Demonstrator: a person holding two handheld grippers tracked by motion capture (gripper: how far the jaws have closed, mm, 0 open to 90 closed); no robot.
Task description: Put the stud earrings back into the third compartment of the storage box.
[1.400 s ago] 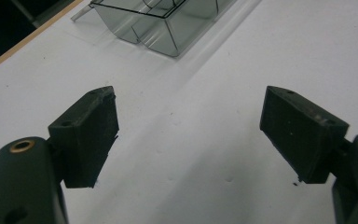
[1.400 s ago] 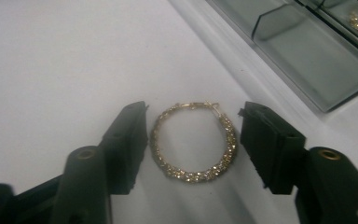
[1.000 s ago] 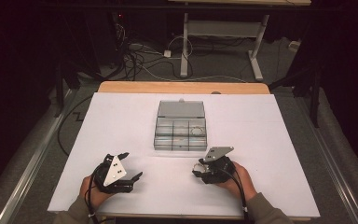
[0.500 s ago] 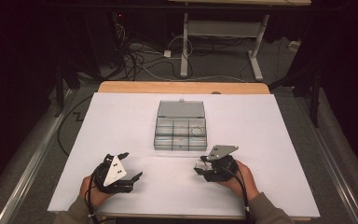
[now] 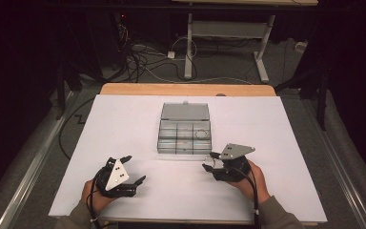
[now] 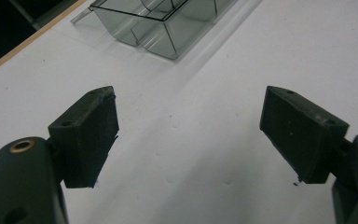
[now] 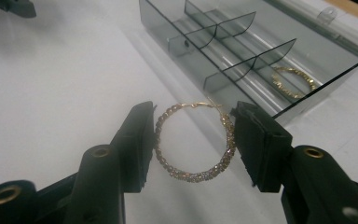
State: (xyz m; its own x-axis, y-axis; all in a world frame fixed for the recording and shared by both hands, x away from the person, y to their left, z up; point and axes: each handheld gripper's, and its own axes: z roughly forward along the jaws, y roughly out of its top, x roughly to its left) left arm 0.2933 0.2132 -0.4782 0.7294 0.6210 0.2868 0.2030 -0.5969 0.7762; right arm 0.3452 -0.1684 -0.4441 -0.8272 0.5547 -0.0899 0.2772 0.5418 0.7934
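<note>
Holding a gold hoop earring [image 7: 195, 142] across its width, the right gripper [image 7: 193, 140] hovers just short of the clear compartment box [image 7: 242, 51], whose open lid lies back on the far side. A second earring [image 7: 292, 80] already lies in one compartment. The thin ring could twist or spring out if the grip shifts, or catch on the box's near wall on the way in. The left gripper [image 6: 186, 135] sits wide and empty over the bare worktop [image 5: 124, 119], well apart, leaving free room all round.
</note>
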